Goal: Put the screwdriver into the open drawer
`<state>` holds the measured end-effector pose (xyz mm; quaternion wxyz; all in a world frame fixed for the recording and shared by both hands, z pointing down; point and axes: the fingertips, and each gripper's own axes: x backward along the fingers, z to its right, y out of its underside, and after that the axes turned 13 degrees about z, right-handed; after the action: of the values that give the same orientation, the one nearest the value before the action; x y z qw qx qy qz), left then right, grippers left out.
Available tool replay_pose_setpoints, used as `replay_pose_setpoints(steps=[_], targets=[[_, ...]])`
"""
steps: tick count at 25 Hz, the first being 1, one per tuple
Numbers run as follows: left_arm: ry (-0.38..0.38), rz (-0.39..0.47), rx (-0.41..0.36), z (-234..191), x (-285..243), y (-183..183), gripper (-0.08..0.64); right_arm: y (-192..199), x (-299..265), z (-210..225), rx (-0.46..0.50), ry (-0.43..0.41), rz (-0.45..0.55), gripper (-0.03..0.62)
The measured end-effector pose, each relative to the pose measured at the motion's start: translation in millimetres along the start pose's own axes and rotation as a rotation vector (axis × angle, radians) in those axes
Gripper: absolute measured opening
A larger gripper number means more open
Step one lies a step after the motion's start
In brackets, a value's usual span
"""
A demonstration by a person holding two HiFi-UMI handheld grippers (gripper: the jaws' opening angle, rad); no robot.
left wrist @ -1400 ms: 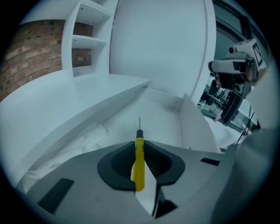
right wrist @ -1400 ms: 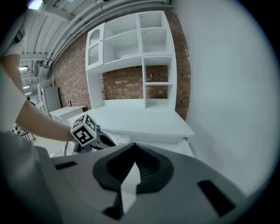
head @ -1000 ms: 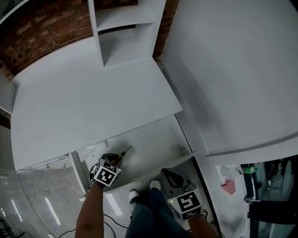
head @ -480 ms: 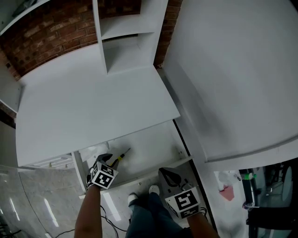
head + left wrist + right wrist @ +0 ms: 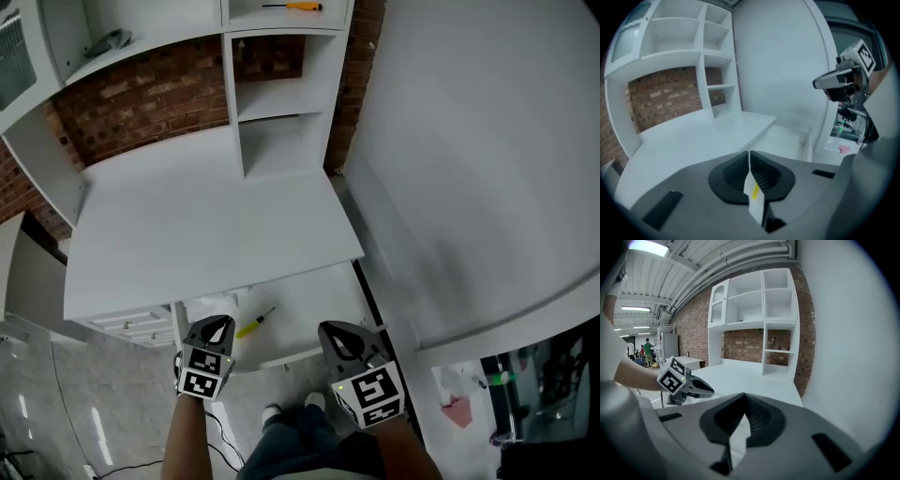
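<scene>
**Screwdriver lies in the drawer, both grippers empty**

The head view alone shows the whole layout. The screwdriver (image 5: 255, 324), with a yellow handle and a thin dark shaft, lies slantwise on the smooth white floor of the open drawer (image 5: 309, 300) under the desk (image 5: 206, 234). The left gripper (image 5: 220, 323) hangs over the drawer's left part, just beside the tool's handle end. The right gripper (image 5: 333, 330) is over the drawer's right front. That view also catches a second, orange-handled tool (image 5: 292, 7) on a high shelf.

The left gripper view shows its ribbed black pads (image 5: 761, 176) closing, tips almost together, with nothing gripped. Through the slit below them only a yellow sliver of the screwdriver (image 5: 753, 190) shows. The right gripper (image 5: 820, 84) juts in at the upper right, with its marker cube.

The right gripper view shows its own jaws (image 5: 744, 401) pressed tip to tip and empty. It shows the left gripper (image 5: 710, 391) side-on, and beyond it a rough brick wall (image 5: 740, 345), white box shelves, a ribbed metal ceiling and a far-off person (image 5: 647, 350).
</scene>
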<state>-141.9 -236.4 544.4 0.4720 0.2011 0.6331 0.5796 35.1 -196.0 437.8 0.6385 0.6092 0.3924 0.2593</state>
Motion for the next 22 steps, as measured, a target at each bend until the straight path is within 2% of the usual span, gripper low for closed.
replay_pose_setpoints(steps=[1,4,10,17,22], targets=[[-0.031,0.035,0.009,-2,11,-14,0.014,-8,2,0,0.002,0.006,0.017,0.009],[-0.106,0.149,0.055,-9,41,-49,0.014,-29,5,-1,0.019,0.027,0.060,0.009],[-0.163,0.343,0.113,-15,95,-103,0.014,-61,13,-19,0.045,0.044,0.127,0.009],[-0.192,0.468,0.084,-17,140,-143,0.012,-92,28,-37,0.073,0.065,0.211,0.009],[-0.240,0.528,0.054,-9,162,-161,0.014,-109,40,-43,0.104,0.032,0.267,0.008]])
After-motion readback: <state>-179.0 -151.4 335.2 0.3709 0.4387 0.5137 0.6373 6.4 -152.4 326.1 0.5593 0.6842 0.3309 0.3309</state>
